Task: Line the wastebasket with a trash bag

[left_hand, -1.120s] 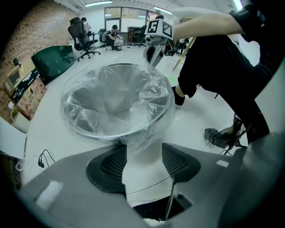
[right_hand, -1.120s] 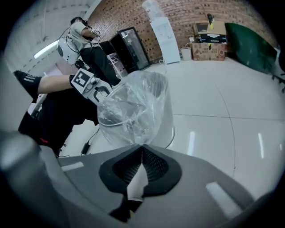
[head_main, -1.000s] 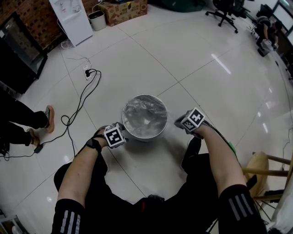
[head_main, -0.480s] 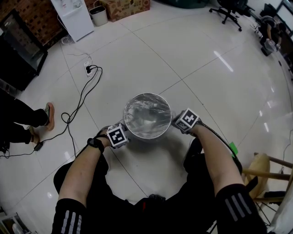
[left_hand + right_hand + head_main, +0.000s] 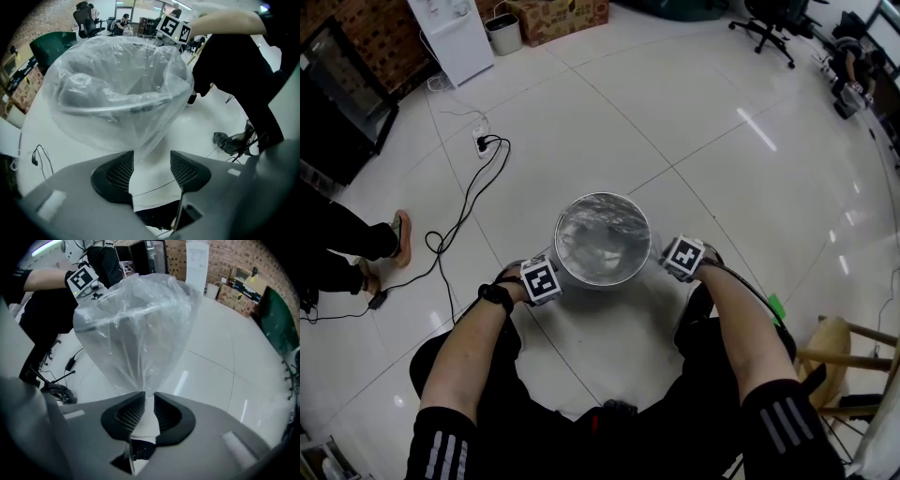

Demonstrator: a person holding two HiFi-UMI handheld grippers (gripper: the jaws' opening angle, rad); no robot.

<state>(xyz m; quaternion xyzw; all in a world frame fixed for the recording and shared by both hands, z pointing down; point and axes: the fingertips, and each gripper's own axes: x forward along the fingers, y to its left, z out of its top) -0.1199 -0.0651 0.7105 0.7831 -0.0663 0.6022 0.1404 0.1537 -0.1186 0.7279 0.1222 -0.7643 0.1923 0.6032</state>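
While R claw (image 5: 149,405) is opening round bag (image 5: 140,329), L claw (image 5: 151,165) nose-down by wastebasket (image 5: 601,279).

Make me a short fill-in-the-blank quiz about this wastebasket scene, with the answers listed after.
The trash bag over the wastebasket is made of ___ plastic.
The fingers of the left gripper stand ___, not clamped together.
In the head view, the black cable lies on the wastebasket's ___ side.
Missing words: clear; apart; left.
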